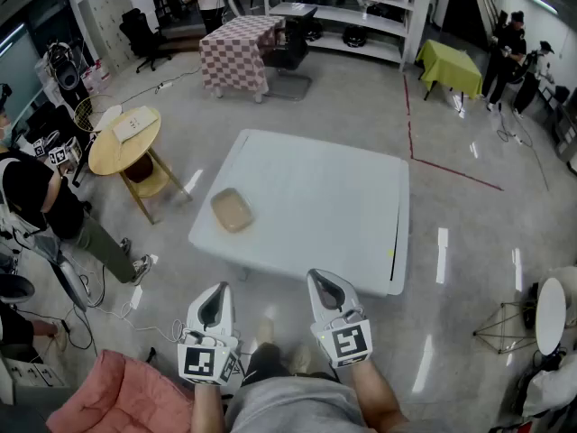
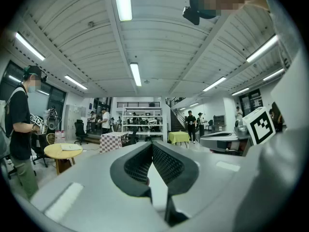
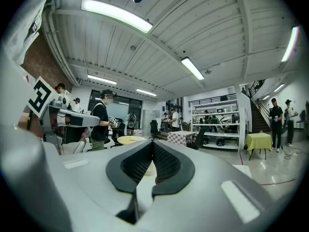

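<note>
In the head view both grippers are held close to the person's body, just short of the near edge of a white square table (image 1: 315, 197). The left gripper (image 1: 216, 289) is shut with nothing between its jaws; in the left gripper view its black ribbed pads (image 2: 140, 163) meet at the tips. To its right, the right gripper (image 1: 322, 278) is likewise shut and empty, its pads (image 3: 166, 162) closed together. A shallow tan tray (image 1: 232, 210) lies on the table's left part, well beyond both grippers. The right gripper view shows a sliver of it behind the jaws.
A round wooden table (image 1: 126, 138) and a person in black (image 1: 36, 201) are at the left. Farther back are a checkered table (image 1: 236, 52), a green-covered table (image 1: 449, 64) and shelving (image 1: 347, 12). A pink cloth (image 1: 117, 395) lies near left; a white round stand (image 1: 548, 314) is at the right.
</note>
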The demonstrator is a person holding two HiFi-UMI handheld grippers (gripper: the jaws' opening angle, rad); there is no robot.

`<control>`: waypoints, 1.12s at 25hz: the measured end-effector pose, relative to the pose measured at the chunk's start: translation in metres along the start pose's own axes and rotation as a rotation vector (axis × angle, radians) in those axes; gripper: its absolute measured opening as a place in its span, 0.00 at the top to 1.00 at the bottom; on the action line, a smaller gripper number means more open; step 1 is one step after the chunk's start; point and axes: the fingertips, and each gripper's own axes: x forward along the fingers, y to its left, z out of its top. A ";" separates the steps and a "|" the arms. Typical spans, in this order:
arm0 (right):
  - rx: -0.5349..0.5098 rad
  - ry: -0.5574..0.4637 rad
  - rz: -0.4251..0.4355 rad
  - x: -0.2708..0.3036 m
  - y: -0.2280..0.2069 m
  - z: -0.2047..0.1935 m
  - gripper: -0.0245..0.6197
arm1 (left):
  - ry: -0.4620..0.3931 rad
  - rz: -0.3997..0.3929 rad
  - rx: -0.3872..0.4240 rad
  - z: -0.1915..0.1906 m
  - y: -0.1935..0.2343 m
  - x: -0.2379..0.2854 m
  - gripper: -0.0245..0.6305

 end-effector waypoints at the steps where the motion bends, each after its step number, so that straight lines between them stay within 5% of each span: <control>1: 0.001 0.000 0.003 0.000 0.002 0.000 0.96 | 0.000 0.001 0.000 0.000 0.000 -0.001 0.94; 18: 0.023 0.021 0.064 0.028 0.008 -0.002 0.96 | 0.013 0.062 -0.008 -0.003 0.018 0.000 0.94; 28: 0.013 0.070 0.063 0.098 0.000 -0.017 0.96 | 0.021 0.048 -0.027 -0.012 0.069 0.055 0.94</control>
